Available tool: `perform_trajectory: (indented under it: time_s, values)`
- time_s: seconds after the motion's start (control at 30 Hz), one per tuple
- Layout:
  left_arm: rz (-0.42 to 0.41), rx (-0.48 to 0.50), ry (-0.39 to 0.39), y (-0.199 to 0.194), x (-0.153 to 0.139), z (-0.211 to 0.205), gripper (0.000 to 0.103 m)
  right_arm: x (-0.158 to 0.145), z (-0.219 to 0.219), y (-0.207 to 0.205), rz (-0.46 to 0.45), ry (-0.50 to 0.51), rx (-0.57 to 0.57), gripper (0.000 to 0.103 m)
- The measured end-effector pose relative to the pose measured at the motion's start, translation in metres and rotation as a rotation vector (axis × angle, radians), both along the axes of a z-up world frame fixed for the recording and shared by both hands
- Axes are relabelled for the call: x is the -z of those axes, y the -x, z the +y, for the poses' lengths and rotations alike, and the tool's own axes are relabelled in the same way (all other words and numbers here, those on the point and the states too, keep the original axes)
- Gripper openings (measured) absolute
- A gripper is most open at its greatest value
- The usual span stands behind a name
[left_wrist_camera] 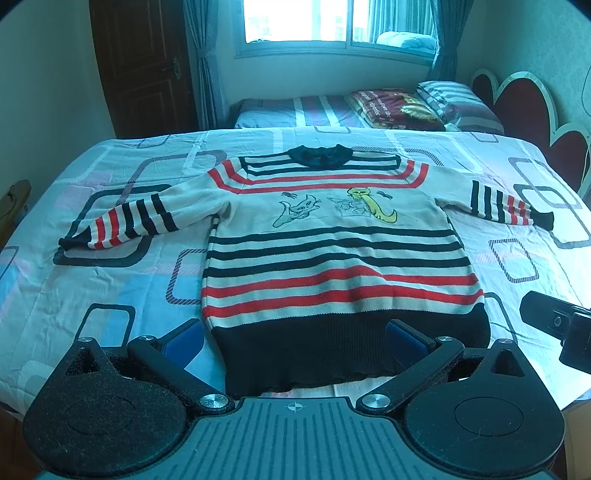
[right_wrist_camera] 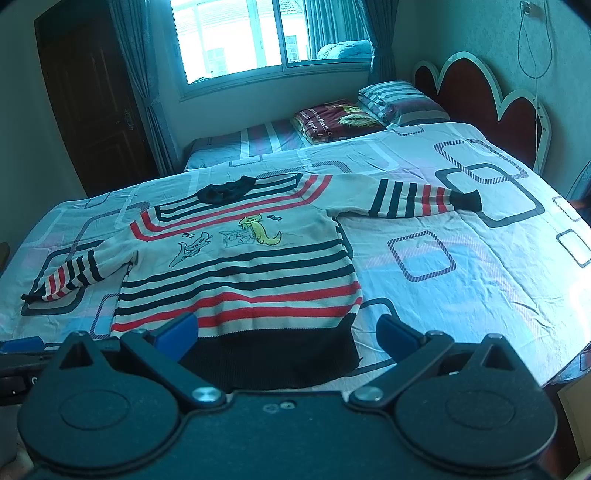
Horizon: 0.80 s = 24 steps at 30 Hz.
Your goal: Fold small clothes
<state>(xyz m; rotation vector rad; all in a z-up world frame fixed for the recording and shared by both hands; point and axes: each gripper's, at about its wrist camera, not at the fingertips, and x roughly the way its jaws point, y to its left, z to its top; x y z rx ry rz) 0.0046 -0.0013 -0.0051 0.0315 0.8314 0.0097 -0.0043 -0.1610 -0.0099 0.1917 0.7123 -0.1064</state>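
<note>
A home bedroom: a bed point(left_wrist_camera: 110, 280) under a patterned sheet, a heart-shaped headboard point(right_wrist_camera: 476, 88), stacked pillows point(left_wrist_camera: 458, 103), a folded blanket point(right_wrist_camera: 340, 120), a curtained window point(left_wrist_camera: 299, 22) and a dark wooden door point(right_wrist_camera: 92, 103).

White lettering is seen in rows on the dark red folded blanket point(right_wrist_camera: 334, 122) that lies at the far end of the second bed, beside the striped pillows point(right_wrist_camera: 397, 98), but it is too small and blurred to be read. On the sweater point(left_wrist_camera: 332, 236) only drawn cat figures are shown, with no words. A small crosshair mark point(left_wrist_camera: 294, 407) is stamped on the left gripper's body. No brand, number or sign can be read elsewhere.
</note>
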Motion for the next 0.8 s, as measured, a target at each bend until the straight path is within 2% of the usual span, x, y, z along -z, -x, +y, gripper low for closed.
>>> perform_trajectory:
  time_s: [0.33,0.8]
  values:
    - [0.004,-0.008,0.003,-0.004,0.001,0.001,0.103,0.004,-0.004,-0.005,0.001,0.006,0.017,0.102]
    - [0.020,-0.025,-0.018,-0.043,0.014,-0.015,0.103,0.017,-0.037,-0.028,-0.006,0.026,0.066,0.102]
